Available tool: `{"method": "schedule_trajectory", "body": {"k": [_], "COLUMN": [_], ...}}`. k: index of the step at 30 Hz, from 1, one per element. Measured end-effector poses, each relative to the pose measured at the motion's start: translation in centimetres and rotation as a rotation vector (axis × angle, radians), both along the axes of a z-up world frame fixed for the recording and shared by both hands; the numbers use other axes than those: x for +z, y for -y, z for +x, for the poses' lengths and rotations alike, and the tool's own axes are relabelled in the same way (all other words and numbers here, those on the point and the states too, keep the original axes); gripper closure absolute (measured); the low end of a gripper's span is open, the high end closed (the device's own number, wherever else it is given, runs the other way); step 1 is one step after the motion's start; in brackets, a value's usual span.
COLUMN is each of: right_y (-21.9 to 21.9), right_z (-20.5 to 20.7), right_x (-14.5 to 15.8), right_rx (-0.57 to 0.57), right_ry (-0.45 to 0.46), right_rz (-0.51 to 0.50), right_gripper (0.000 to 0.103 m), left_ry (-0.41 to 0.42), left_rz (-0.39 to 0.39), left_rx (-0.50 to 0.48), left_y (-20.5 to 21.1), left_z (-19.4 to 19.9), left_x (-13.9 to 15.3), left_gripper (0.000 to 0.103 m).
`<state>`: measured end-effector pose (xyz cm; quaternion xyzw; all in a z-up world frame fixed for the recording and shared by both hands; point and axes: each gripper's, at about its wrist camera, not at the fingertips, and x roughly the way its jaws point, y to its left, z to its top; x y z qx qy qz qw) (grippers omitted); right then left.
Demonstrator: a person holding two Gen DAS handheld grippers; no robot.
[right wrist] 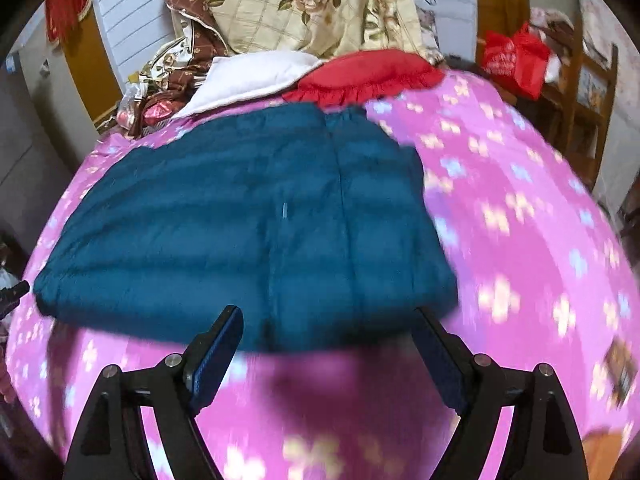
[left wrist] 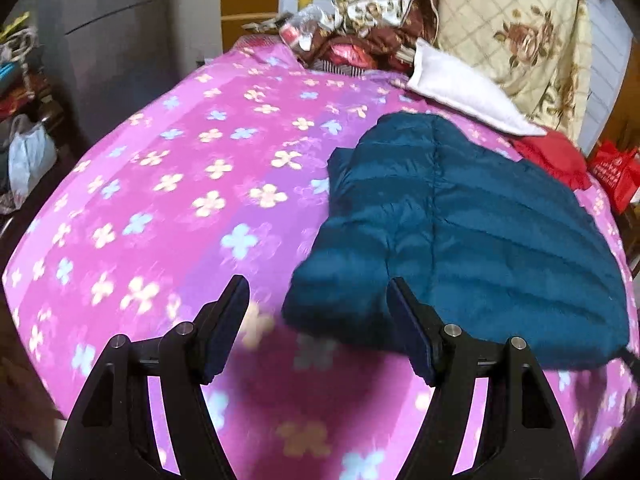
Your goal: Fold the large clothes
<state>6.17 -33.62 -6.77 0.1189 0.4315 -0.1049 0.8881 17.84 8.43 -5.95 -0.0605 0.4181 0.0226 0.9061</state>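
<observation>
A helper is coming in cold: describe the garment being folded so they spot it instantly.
Find the bed with the pink flowered cover. On it lies a teal quilted puffer jacket, spread flat just ahead of both open grippers. It is the only dark blue-green piece there; the white pillow and red cushion sit beyond it.

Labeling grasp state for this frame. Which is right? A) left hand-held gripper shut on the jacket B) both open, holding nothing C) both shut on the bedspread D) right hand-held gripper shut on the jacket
B: the left hand-held gripper and right hand-held gripper both show jaws spread wide with nothing between them, near the front edge of the teal puffer jacket, which lies on the pink flowered bedspread.
</observation>
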Motion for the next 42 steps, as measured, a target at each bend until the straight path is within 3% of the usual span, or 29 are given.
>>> {"method": "schedule_trajectory", "body": {"k": [4,9,12,19,27,32,42], "right_y": [-1.0,-1.2,-1.5,-2.1,-2.8,-2.6,0.1], "right_z": [-4.1,-7.3,-7.9,-9.1,-9.8,-9.9,-9.4], "right_x": [-1.9,-2.9,-3.0,-2.3,-2.1,-2.1,-2.5], "right_rx": [-0.014,-0.056,-0.057,-0.055,-0.039,-0.045,-0.096], "right_ry": [-0.013,0.012,0.007,0.028,0.039,0.044,0.047], "right_rz": [0.042,0.139,0.126,0.130,0.139,0.144,0.145], "right_gripper": [0.018,0.018,0.018,0.018,0.018,0.018,0.018], "left_ry": [0.048,0.031,0.017,0.037,0.093,0.085,0.018], "left_rz": [0.036,-0.023,-0.053,-0.043,0.085,0.133,0.154], "left_rx": [0.032,0.035,0.024,-0.003,-0.050,-0.063,-0.072], "left_y": [0.4,0.6,1.0,2.6,5.1,5.6,6.4], "left_z": [-4.5,-7.6,-9.1,-11.9,-13.7,-13.7,-12.2], "left_x": [0.6,0.6,0.6,1.5,2.2,1.7,0.1], "left_gripper": [0.031,0.031,0.031,0.031,0.031,0.031,0.031]}}
